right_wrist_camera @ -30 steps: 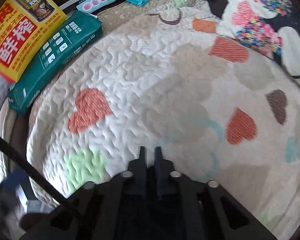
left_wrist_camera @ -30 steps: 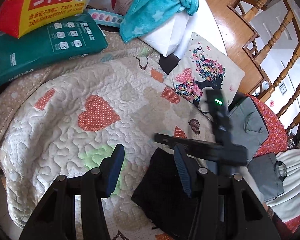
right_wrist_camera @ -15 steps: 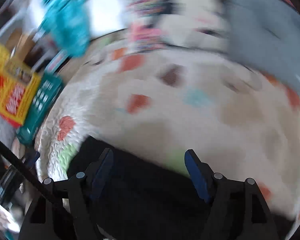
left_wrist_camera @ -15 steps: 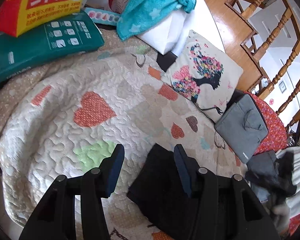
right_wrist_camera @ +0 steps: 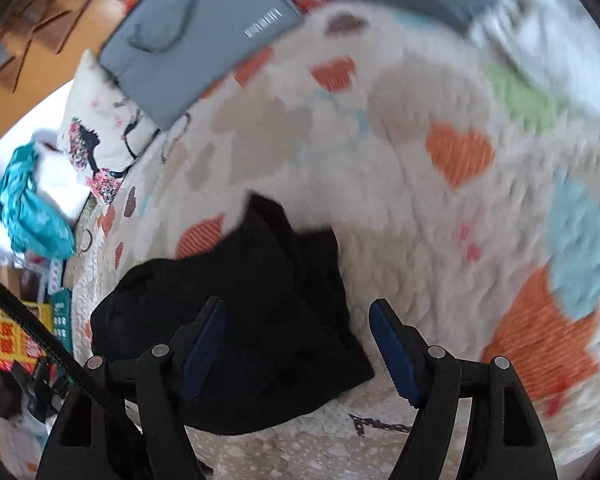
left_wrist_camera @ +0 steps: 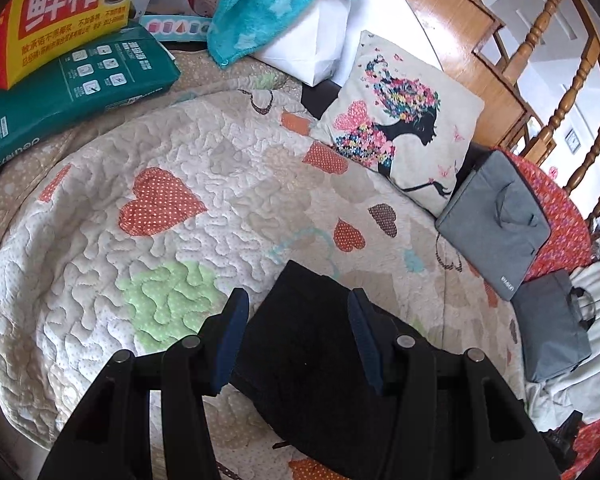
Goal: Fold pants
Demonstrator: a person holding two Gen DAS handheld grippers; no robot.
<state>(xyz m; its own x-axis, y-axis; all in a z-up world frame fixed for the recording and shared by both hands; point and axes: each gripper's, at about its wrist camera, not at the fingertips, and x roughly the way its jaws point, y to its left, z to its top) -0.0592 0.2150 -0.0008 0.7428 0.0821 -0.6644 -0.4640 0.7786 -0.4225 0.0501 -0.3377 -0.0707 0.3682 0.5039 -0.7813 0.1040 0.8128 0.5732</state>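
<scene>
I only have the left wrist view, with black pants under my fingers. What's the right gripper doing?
Observer: The right gripper has just been opening. Its jaws stand wide above the pants, gripping nothing.
Operator: Are the pants folded flat on that side?
Observer: No. In the right wrist view they lie bunched on the quilt, with a rumpled flap pointing toward the grey bag.
</scene>
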